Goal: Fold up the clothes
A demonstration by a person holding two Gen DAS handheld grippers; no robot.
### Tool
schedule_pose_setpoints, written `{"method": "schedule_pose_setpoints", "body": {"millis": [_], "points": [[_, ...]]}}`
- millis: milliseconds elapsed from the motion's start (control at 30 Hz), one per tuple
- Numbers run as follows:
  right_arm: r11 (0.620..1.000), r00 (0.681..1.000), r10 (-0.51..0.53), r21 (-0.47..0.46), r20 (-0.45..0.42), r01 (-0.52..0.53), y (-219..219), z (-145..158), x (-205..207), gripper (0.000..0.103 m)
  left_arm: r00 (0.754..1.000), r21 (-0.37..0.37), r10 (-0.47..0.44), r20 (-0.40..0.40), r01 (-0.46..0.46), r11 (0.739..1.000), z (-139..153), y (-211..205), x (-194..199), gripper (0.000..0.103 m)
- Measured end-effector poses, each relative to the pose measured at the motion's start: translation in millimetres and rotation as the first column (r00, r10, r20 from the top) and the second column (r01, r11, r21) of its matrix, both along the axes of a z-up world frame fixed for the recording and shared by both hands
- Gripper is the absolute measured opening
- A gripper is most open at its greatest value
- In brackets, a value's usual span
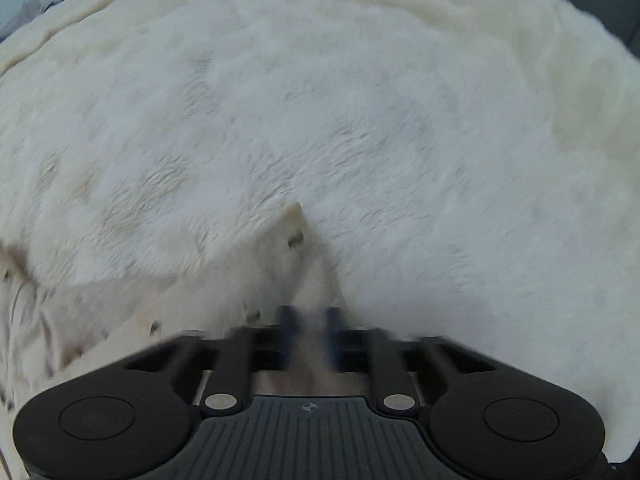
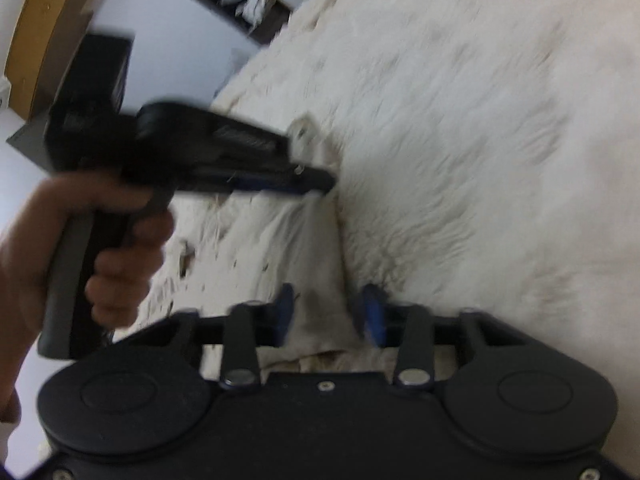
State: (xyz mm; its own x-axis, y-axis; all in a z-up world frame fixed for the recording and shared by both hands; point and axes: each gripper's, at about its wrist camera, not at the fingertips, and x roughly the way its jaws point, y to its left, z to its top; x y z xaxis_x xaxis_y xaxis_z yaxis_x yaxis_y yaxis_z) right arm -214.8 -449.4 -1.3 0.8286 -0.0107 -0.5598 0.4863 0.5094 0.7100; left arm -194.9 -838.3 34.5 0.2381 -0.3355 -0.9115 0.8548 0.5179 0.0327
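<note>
Both hand-held grippers close on the edge of a fleece garment [image 1: 320, 120] spread flat: the left hand-held gripper [image 1: 310, 320] pinches a raised fold, the right hand-held gripper [image 2: 330, 312] brackets the same hem nearby, likely to lift it together for folding.

We see a cream-white fleece garment [image 1: 320, 120], plain and unpatterned, ahead of our black grippers' blue pads [image 2: 372, 312]; its underside beside them looks beige.
</note>
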Motion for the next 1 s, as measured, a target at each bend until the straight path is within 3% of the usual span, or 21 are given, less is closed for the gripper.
{"method": "schedule_pose_setpoints", "body": {"millis": [100,233,300,367,433,500,567,667,767,867,900,933,1000], "points": [[0.997,0.997,0.077,-0.022,-0.026,-0.078,4,2,-2,0.002,0.998,-0.050,0.027,0.055,-0.024,0.998,6,1,7,0.000],[0.981,0.981,0.181,-0.055,-0.066,-0.185,17,9,-21,0.002,0.999,-0.077,0.028,0.046,-0.024,0.997,11,0,13,0.000],[0.986,0.987,0.145,-0.076,-0.072,-0.151,17,12,-31,0.002,0.999,-0.075,0.038,0.015,-0.036,0.997,13,2,14,0.000],[0.990,0.993,0.111,-0.083,-0.026,-0.113,11,15,-32,0.002,0.995,-0.091,0.049,-0.082,-0.056,0.994,21,8,19,0.002],[0.990,0.995,0.099,-0.099,-0.025,-0.101,10,15,-28,0.002,0.989,-0.125,0.039,-0.140,-0.057,0.991,37,15,19,0.014],[0.990,0.995,0.094,-0.105,-0.029,-0.096,10,13,-25,0.002,0.982,-0.135,0.017,-0.187,-0.043,0.990,50,17,19,0.036],[0.989,0.995,0.093,-0.116,-0.033,-0.096,12,12,-21,0.002,0.978,-0.112,-0.009,-0.209,-0.014,0.994,53,12,16,0.039],[0.987,0.995,0.094,-0.124,-0.034,-0.098,12,12,-17,0.002,0.978,-0.054,-0.036,-0.204,0.026,0.998,47,-1,5,0.040],[0.988,0.995,0.095,-0.122,-0.038,-0.099,12,12,-17,0.002,0.994,0.055,-0.017,-0.105,0.023,0.998,21,-16,0,0.038],[0.986,0.994,0.099,-0.130,-0.039,-0.104,16,17,-27,0.003,0.996,0.132,0.029,-0.086,-0.018,0.991,-10,-24,6,0.026],[0.985,0.994,0.102,-0.133,-0.042,-0.107,15,18,-30,0.004,0.997,0.128,0.029,-0.068,-0.020,0.992,-12,-24,6,0.010],[0.985,0.994,0.103,-0.135,-0.045,-0.108,14,19,-30,0.008,0.998,0.119,0.027,-0.051,-0.021,0.993,-12,-24,6,0.004],[0.985,0.993,0.106,-0.132,-0.053,-0.112,10,16,-25,0.007,1.000,0.084,0.004,0.003,-0.005,0.996,-8,-23,6,0.002]]}}
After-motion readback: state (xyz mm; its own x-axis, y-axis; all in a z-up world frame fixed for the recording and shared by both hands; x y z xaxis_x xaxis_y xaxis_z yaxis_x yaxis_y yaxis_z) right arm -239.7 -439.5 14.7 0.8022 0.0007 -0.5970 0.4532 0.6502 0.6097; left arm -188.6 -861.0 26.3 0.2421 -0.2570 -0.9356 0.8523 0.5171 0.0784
